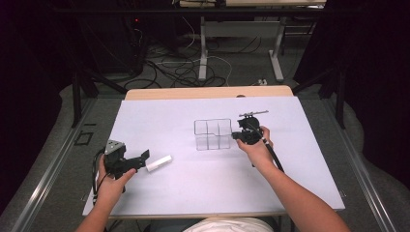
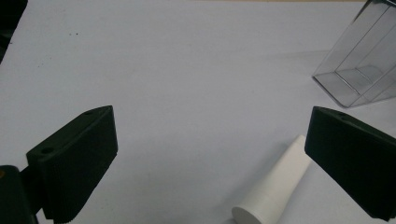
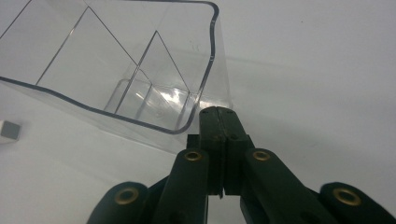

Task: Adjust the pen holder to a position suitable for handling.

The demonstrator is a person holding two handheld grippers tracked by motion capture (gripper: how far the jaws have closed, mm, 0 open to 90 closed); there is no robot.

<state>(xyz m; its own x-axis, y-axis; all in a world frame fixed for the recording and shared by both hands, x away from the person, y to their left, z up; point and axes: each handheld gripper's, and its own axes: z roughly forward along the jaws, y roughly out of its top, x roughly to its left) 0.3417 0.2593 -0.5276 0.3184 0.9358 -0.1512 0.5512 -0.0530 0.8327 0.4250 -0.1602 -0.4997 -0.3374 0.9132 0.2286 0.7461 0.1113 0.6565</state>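
1. Nearest to the person, at the left side of the bench (image 1: 290, 188), the left hand-held gripper (image 1: 140, 159) is low over the white sheet. Its two black jaws stand wide apart and hold nothing.
2. Just in front of this gripper lies a white tube (image 1: 159, 163) on its side. In the left gripper view the white tube (image 2: 275, 186) is between the open jaws, closer to the right one, and I cannot tell if it touches that jaw.
3. Farther in, near the middle of the bench, stands a clear plastic organizer (image 1: 212, 134), upright, with thin walls that divide it into compartments. The compartments that I can see have nothing inside.
4. At the right side of the organizer is the right hand-held gripper (image 1: 238, 136). Its jaws are pressed together with nothing between them, and in the right gripper view the tips (image 3: 218, 112) are at the rounded corner of the clear plastic organizer (image 3: 140, 70), at its outer wall. If they really touch the wall, I cannot tell.
5. Beyond the bench, the floor has many cables (image 1: 174, 67) and the legs of another table (image 1: 203, 48).
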